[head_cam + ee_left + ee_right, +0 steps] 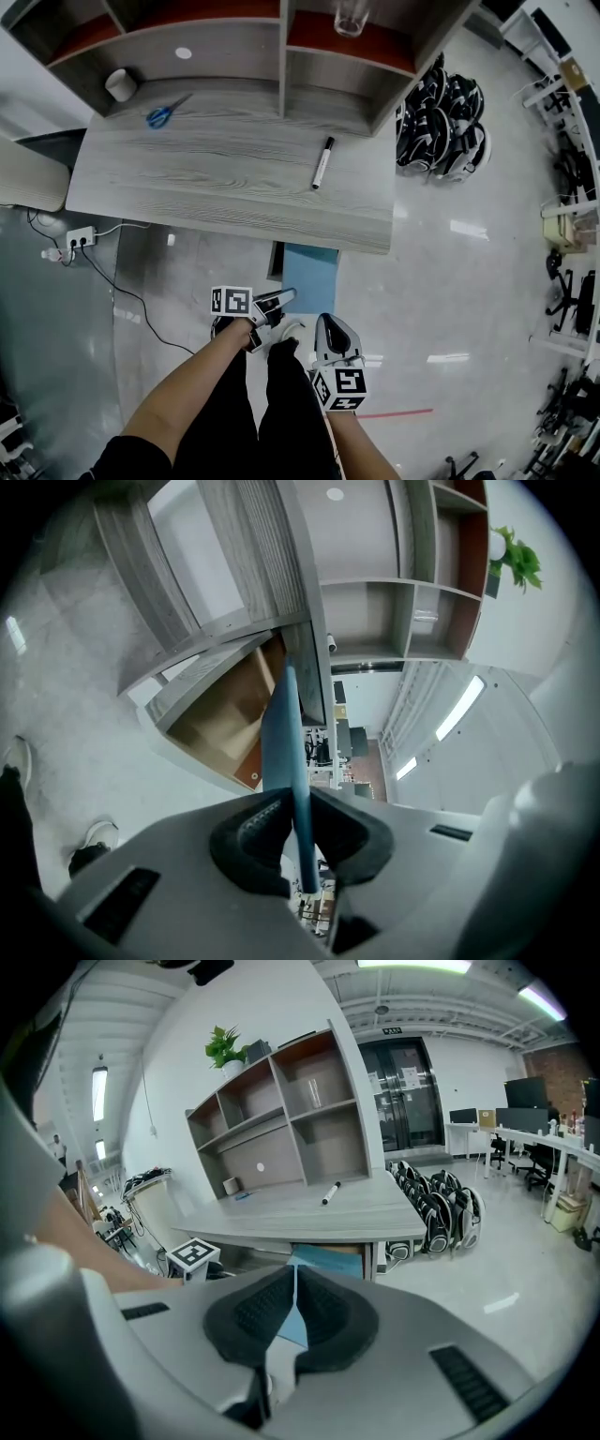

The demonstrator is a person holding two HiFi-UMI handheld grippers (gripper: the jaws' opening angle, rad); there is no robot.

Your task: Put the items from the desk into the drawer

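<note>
A flat blue book [310, 269] hangs just under the grey desk's [234, 178] front edge, and my left gripper [284, 302] is shut on its near edge. In the left gripper view the blue book [284, 733] runs edge-on between the pads, with the open drawer's [217, 718] wooden inside beyond it. Blue-handled scissors [159, 115], a black-capped marker [322, 163] and a white cup [120, 84] rest on the desk. My right gripper [331, 330] is shut on nothing, to the right of the left one and short of the desk. From it I see the marker [330, 1193] and the book [323, 1262].
A shelf unit [281, 56] stands on the desk's back, with a glass [350, 17] in one bay. Black backpacks [441, 122] lie on the floor right of the desk. A power strip [80, 237] with cables is on the left. The person's legs are below the grippers.
</note>
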